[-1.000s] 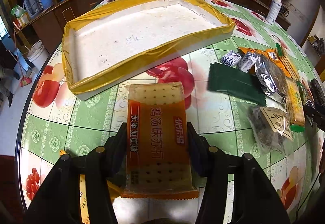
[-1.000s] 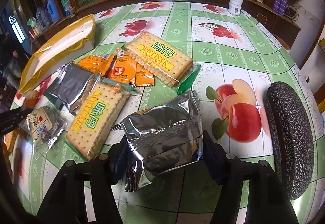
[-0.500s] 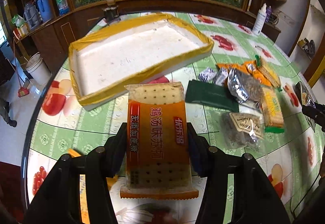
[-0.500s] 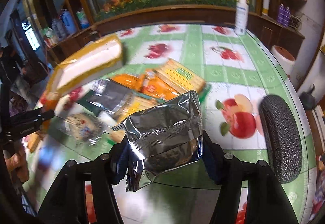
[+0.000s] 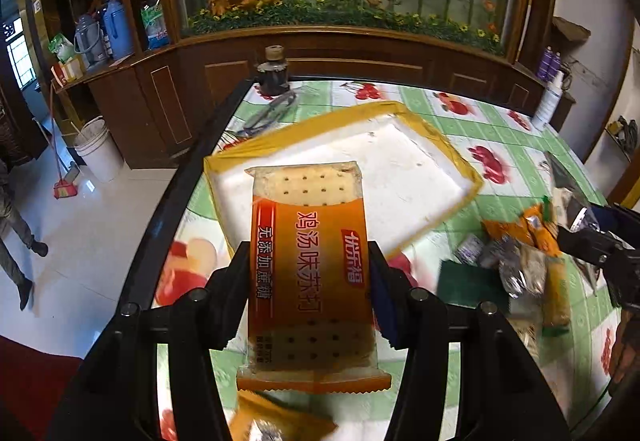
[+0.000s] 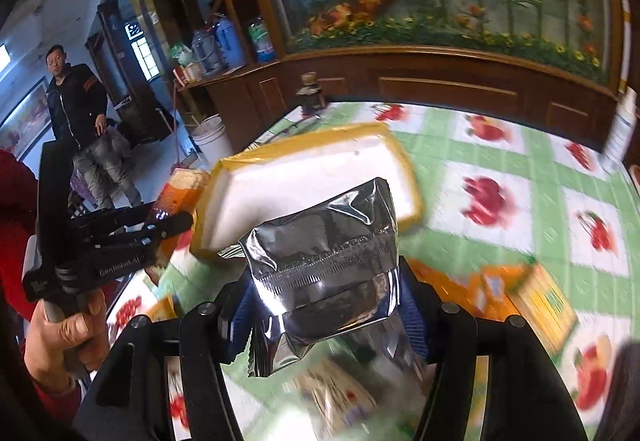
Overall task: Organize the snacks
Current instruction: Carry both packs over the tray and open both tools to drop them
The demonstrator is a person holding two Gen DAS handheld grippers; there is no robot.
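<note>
My left gripper (image 5: 306, 273) is shut on an orange cracker packet (image 5: 308, 261) and holds it above the table, in front of the white foam tray with yellow tape rim (image 5: 400, 161). My right gripper (image 6: 326, 297) is shut on a silver foil snack bag (image 6: 328, 253), held above the table with the same tray (image 6: 288, 177) just behind it. The left gripper (image 6: 120, 241) also shows in the right wrist view, left of the tray. A pile of snack packets (image 5: 520, 257) lies right of the tray.
The round table has a green fruit-pattern cloth (image 5: 500, 129). A dark jar (image 5: 274, 71) and glasses (image 5: 268, 113) stand at its far edge. Yellow cracker packets (image 6: 540, 297) lie at right. A man (image 6: 80, 113) stands at left, beside a white bucket (image 5: 96, 153).
Both grippers have risen and swung left toward the tray, each still holding its packet. The tray now sits straight ahead of both, and the snack pile has slid to the right.
</note>
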